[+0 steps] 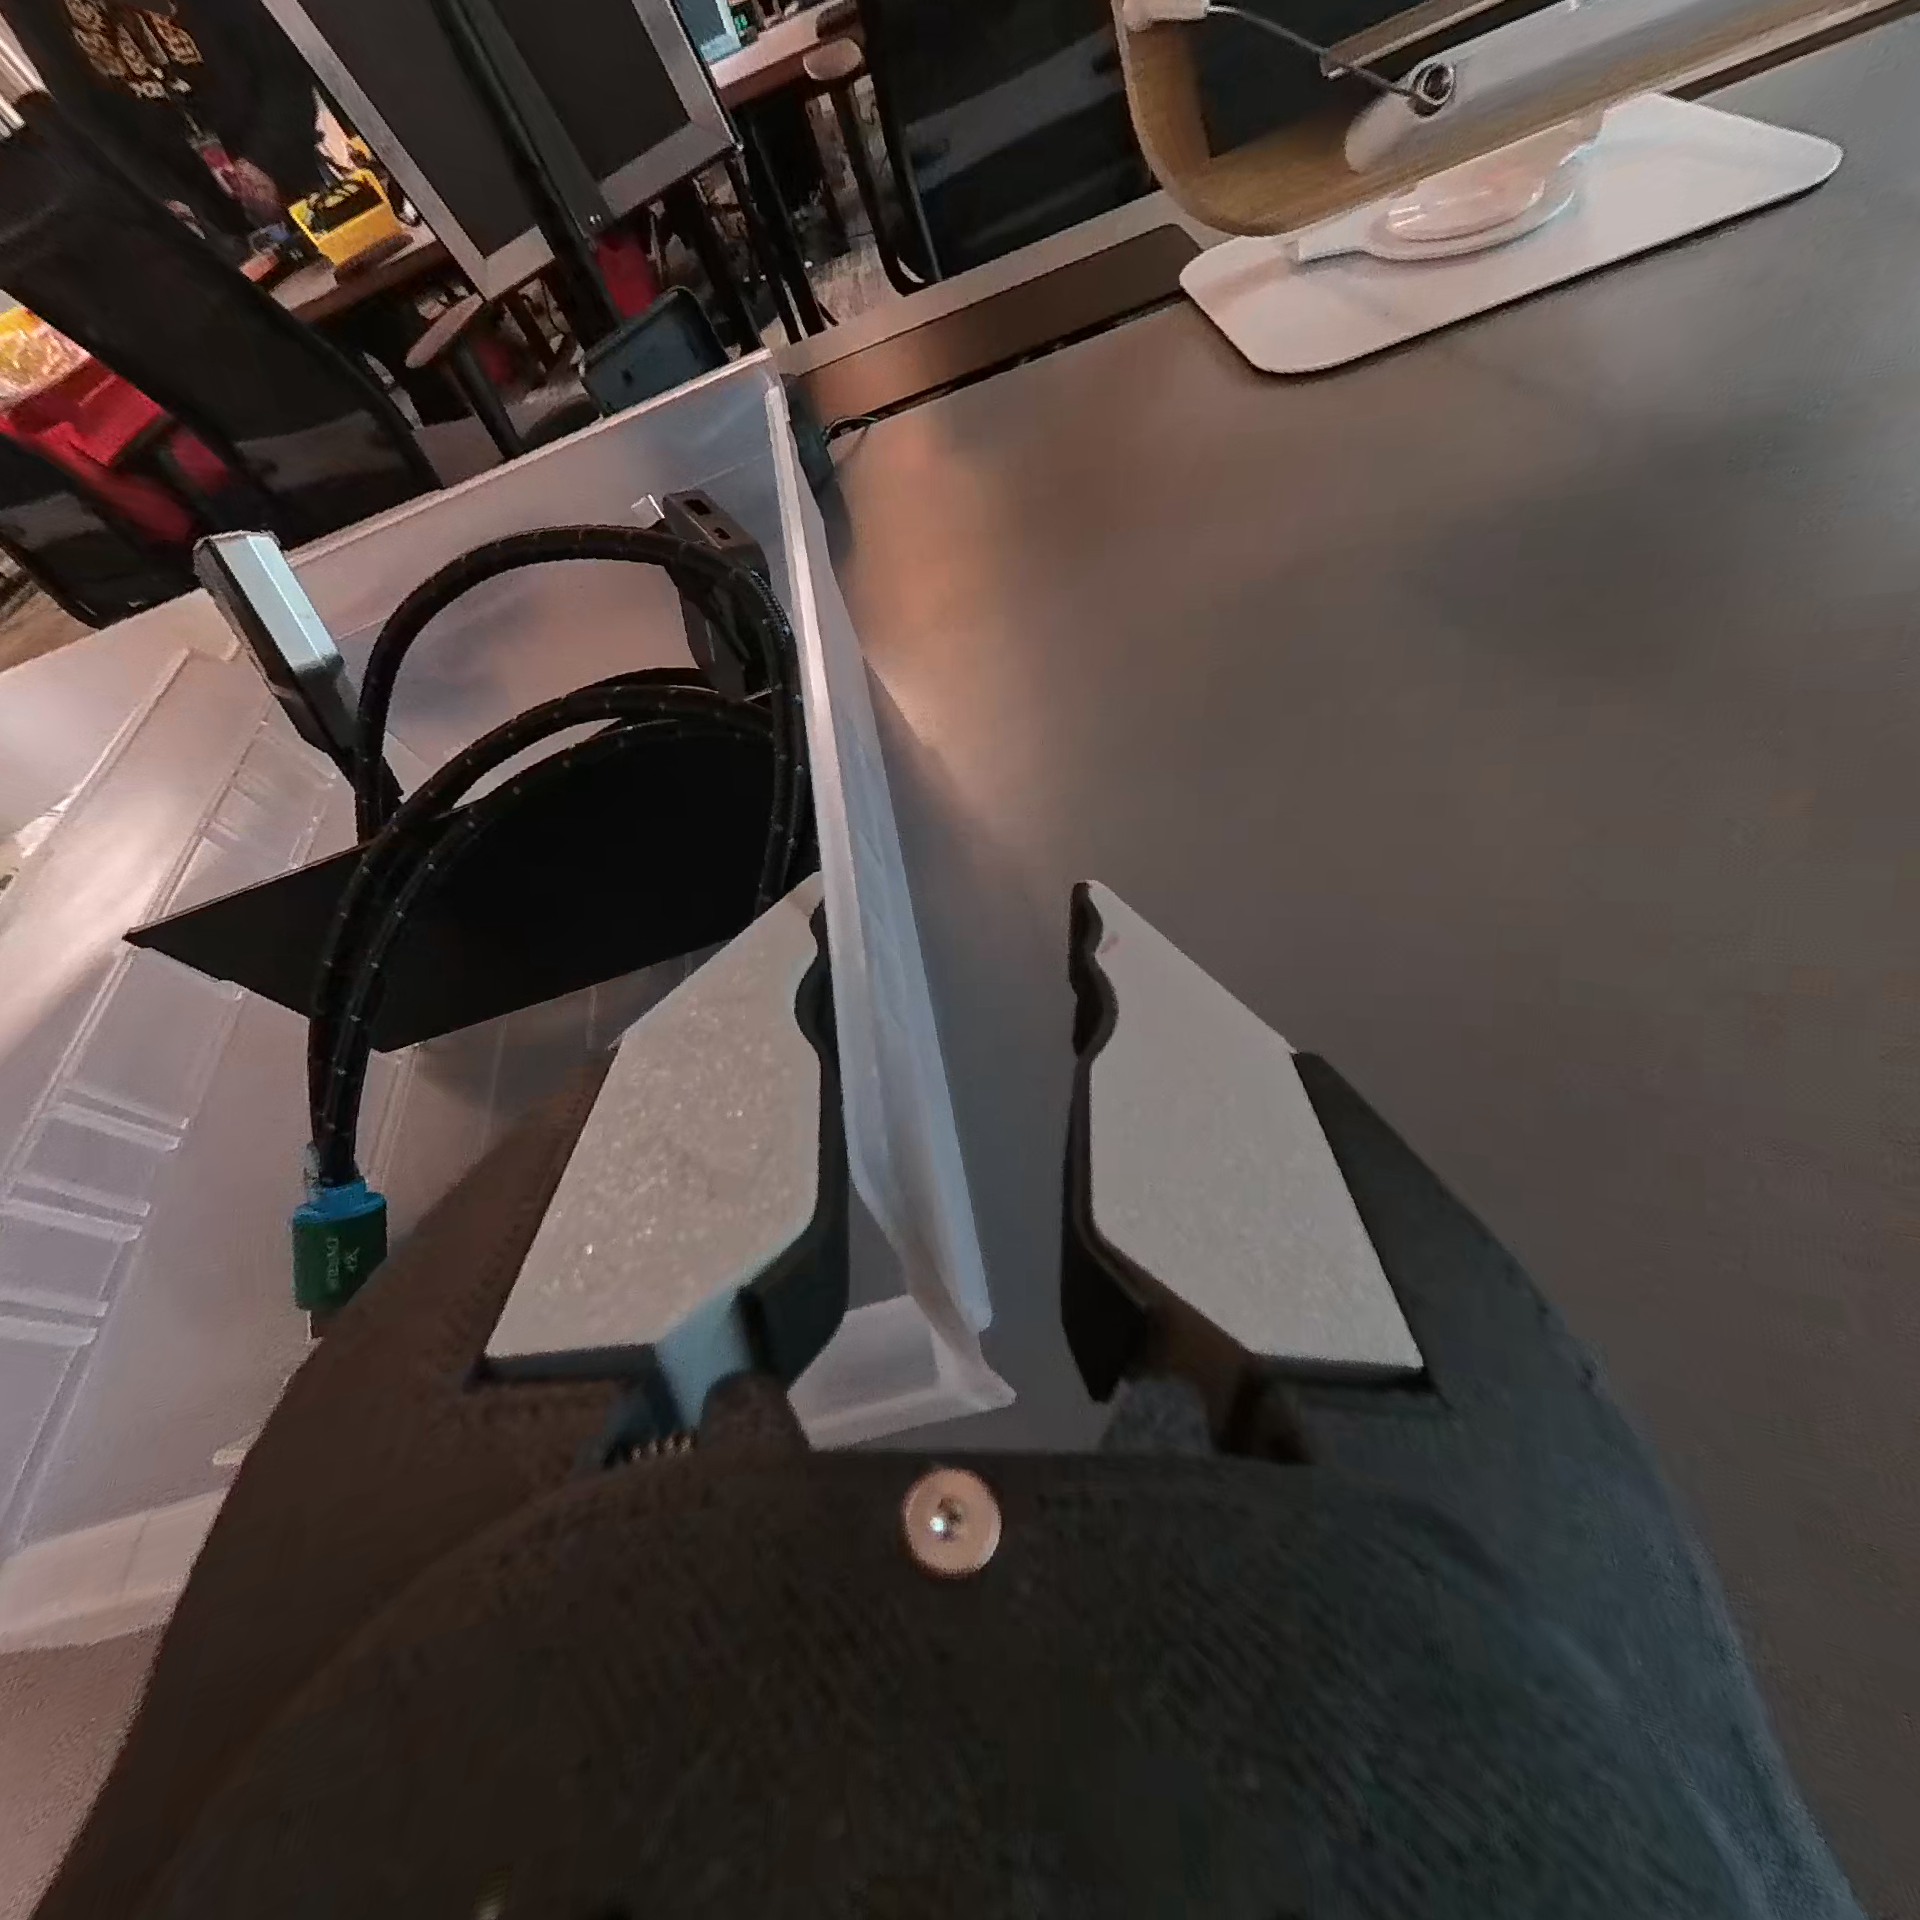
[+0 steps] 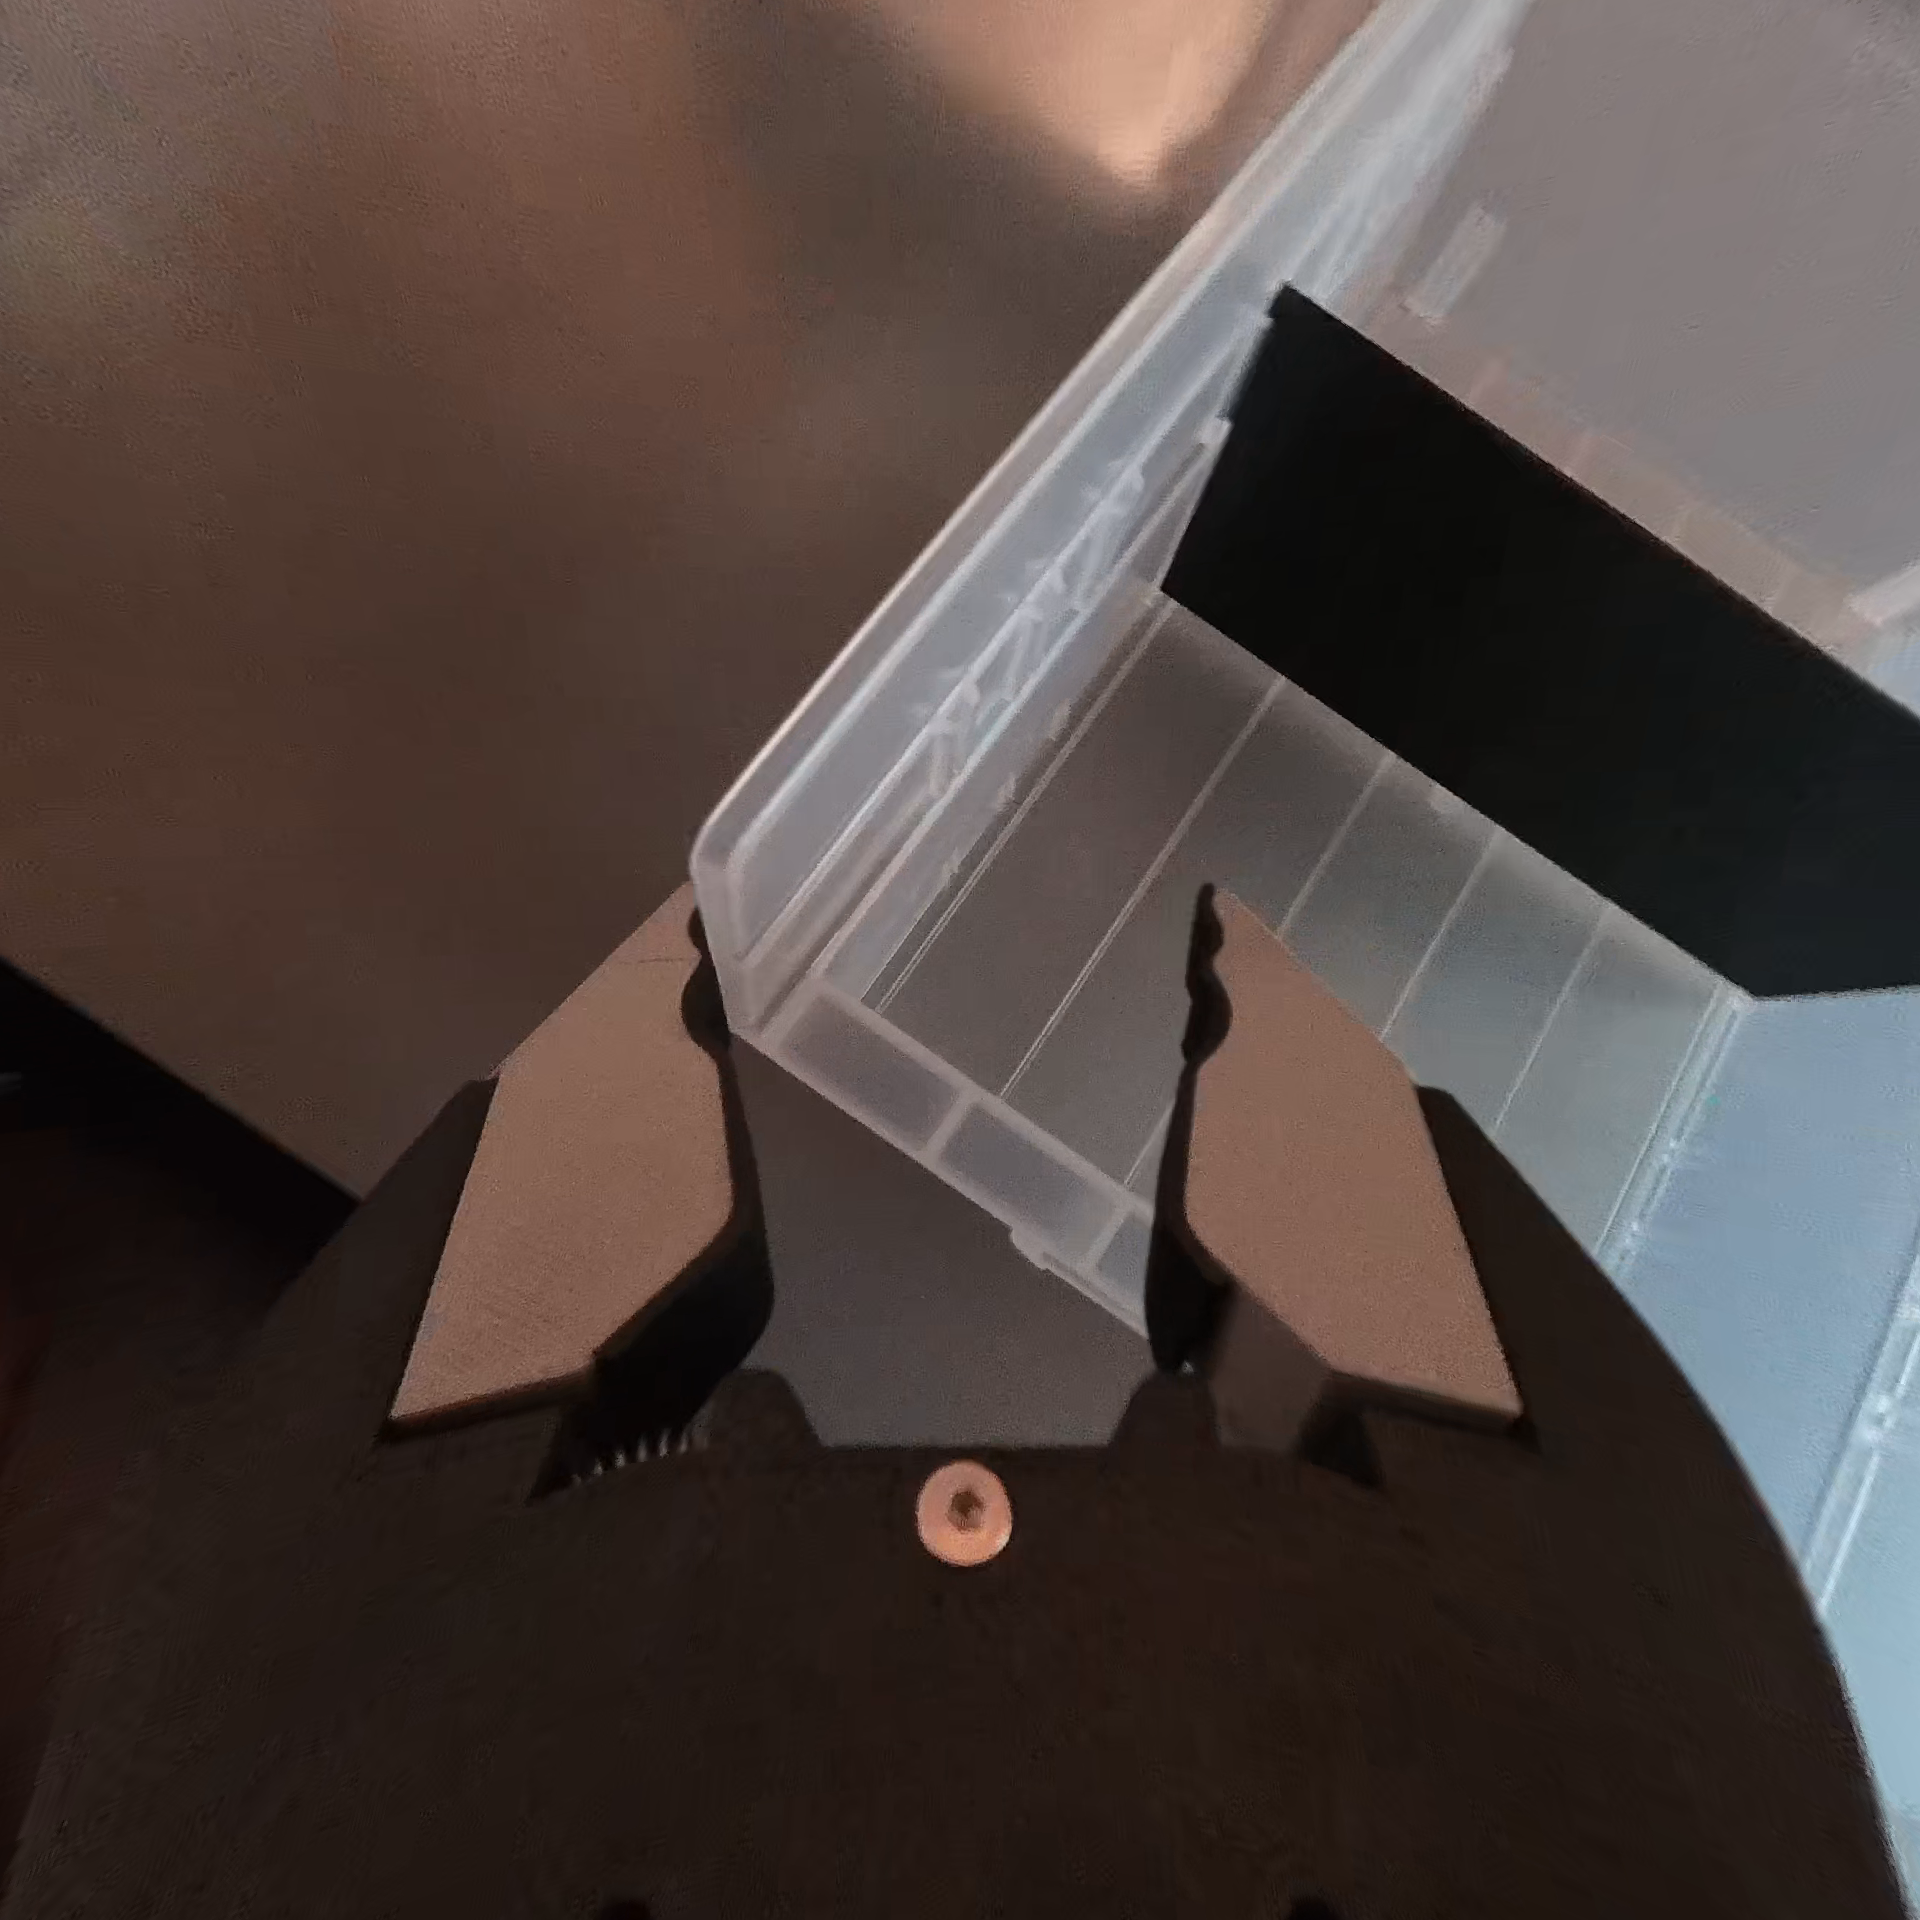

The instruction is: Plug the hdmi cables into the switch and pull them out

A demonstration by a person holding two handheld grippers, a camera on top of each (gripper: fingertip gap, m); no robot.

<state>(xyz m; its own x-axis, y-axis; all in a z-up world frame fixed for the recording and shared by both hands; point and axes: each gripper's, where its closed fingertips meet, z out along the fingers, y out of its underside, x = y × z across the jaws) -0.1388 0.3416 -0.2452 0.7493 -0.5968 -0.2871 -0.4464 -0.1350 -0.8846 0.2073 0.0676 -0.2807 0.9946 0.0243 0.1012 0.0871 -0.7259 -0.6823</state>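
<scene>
A clear plastic box (image 1: pixel 582 499) stands on the dark table (image 1: pixel 1403 675). Inside it lie coiled black braided HDMI cables (image 1: pixel 582 717), with a silver plug (image 1: pixel 265 613) and a green-blue plug (image 1: pixel 338 1242). A dark grey device with ports (image 1: pixel 717 530) stands in the box's far corner. A black panel (image 1: pixel 540 914) crosses the box. My left gripper (image 1: pixel 951 899) is open and straddles the box's right wall (image 1: pixel 883 987), one finger inside and one outside. My right gripper (image 2: pixel 950 904) is open, with a corner of the clear box (image 2: pixel 997 831) between its fingers. The black panel also shows there (image 2: pixel 1507 644).
A white monitor base (image 1: pixel 1507 249) stands at the table's far right. Chairs, desks and screens fill the room behind the box on the left. The table's front edge shows dark at the lower left of the right wrist view (image 2: pixel 125 1143). The tips of one gripper are about 45 centimeters away from the tips of the other.
</scene>
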